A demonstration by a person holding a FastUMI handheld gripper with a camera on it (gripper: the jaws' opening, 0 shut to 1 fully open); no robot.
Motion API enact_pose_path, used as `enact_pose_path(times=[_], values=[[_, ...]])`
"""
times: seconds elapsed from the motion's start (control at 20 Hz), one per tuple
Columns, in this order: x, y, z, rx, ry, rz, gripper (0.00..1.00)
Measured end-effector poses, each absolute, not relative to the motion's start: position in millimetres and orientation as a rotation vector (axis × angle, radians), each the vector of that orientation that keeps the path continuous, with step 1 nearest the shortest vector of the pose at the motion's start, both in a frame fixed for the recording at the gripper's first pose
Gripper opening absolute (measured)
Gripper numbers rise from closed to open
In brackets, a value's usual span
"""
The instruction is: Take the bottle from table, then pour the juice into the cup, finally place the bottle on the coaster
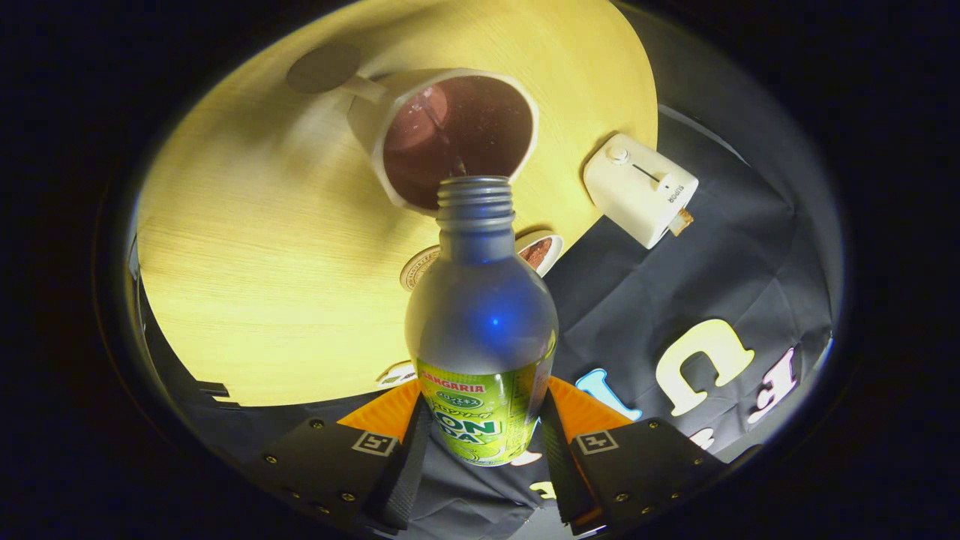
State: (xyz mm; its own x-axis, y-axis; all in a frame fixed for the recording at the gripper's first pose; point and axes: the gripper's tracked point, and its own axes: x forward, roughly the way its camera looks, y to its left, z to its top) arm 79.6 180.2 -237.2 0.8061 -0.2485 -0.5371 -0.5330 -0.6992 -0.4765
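Bottle (481, 322) clamped between both fingers (409, 457), tipped mouth-first over cup (450, 135) just ahead; pouring step underway. Next: right bottle, carry to coaster (324, 67) beyond cup.

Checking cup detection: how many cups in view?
1. The cup sits on the table, just beyond the bottle mouth; gripper shut on bottle. Others may be hidden.

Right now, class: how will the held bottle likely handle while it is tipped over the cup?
The bottle looks like smooth metal, so probably rigid but slippery. The fingers clamp only its base, so it may pivot. Its open mouth over the cup spills easily.
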Motion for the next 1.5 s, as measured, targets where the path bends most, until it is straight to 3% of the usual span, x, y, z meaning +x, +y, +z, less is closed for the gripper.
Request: enact_pose_path(times=[0.65,1.5], values=[[75,163,-233,-2.279,0.593,0.534,0.71],[57,148,-290,-1.830,0.690,0.654,0.71]])
